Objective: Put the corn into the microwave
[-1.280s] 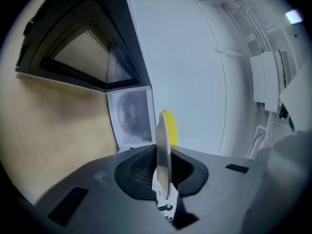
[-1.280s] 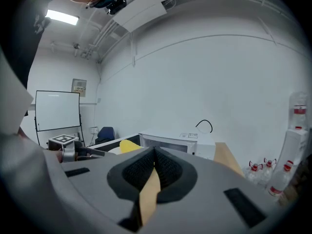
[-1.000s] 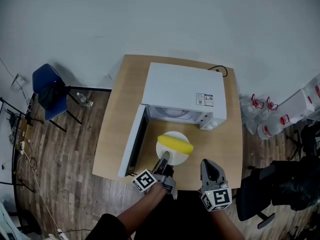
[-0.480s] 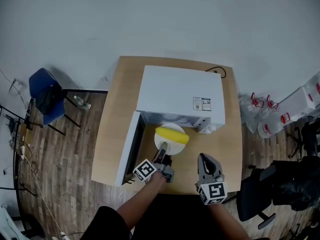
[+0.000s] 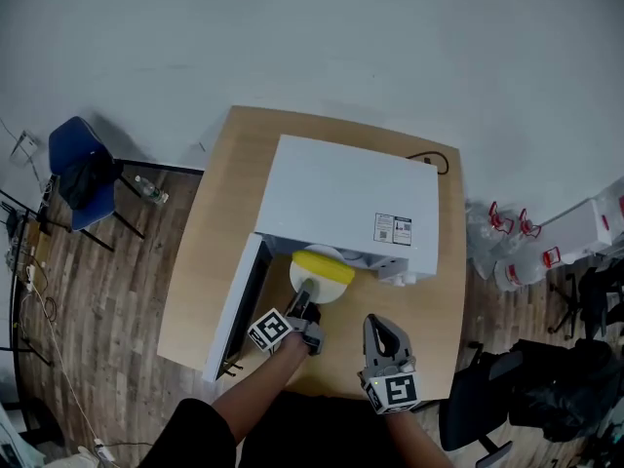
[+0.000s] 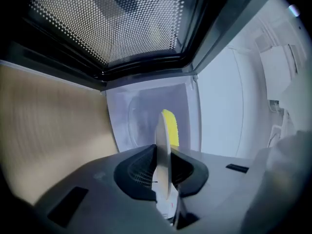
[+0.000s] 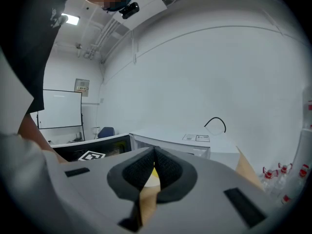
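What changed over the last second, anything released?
The left gripper carried the plate with the corn forward, from in front of the microwave to partly inside its opening. The right gripper followed alongside, shut and empty. Unchanged: the grip on the plate's rim, the door open, nothing released.

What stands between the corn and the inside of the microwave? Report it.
Nothing visible does. The door stands swung open at the left, and the left gripper holds the plate with the corn at the mouth of the microwave, with only open space ahead of it.
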### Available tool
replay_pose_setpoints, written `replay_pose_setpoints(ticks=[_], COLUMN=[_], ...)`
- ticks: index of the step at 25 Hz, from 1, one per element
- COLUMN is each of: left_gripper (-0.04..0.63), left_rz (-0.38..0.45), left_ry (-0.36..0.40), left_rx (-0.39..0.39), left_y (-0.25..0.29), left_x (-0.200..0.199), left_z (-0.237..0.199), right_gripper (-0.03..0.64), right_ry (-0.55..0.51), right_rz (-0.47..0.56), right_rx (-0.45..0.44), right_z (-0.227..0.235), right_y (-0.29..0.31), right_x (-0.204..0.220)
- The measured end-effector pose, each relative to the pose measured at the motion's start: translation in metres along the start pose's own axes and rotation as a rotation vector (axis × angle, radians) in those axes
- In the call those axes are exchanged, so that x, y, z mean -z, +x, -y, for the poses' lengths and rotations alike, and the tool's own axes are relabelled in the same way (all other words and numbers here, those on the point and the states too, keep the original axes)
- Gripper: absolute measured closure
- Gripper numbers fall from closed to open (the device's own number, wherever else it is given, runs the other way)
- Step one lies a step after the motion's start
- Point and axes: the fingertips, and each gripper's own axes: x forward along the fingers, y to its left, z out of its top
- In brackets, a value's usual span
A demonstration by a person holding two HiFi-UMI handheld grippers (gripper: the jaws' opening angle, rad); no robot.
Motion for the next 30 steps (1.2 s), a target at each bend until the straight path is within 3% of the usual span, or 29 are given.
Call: replay_pose_setpoints(ticks=[4, 16, 26, 30], left_gripper=[0.563, 0.563, 0.563, 0.565], left_rz=[0.022, 0.060, 0.079, 0.086], left_ry=[-0.005, -0.040, -0.035, -0.069], left_rx=[-0.019, -0.048, -0.079, -0.096], left_y=[0.011, 0.049, 0.066, 0.070], left_x=[-0.004, -0.009, -0.013, -0.012], left_z=[-0.014, -0.037, -0.057, -0.063], right_gripper=[0.557, 0.557, 0.557, 0.557], right_ry=[-0.003, 0.003, 0.019, 0.019], right_rz=[-0.037, -0.075, -0.125, -0.127], right_rx=[-0.047, -0.077, -0.017, -0.013], right_z=[0.002, 0.008, 0.026, 0.027], right_y=[0.010, 0.029, 0.022, 0.020], right_x=[0.009, 0.031, 0.048, 0.049])
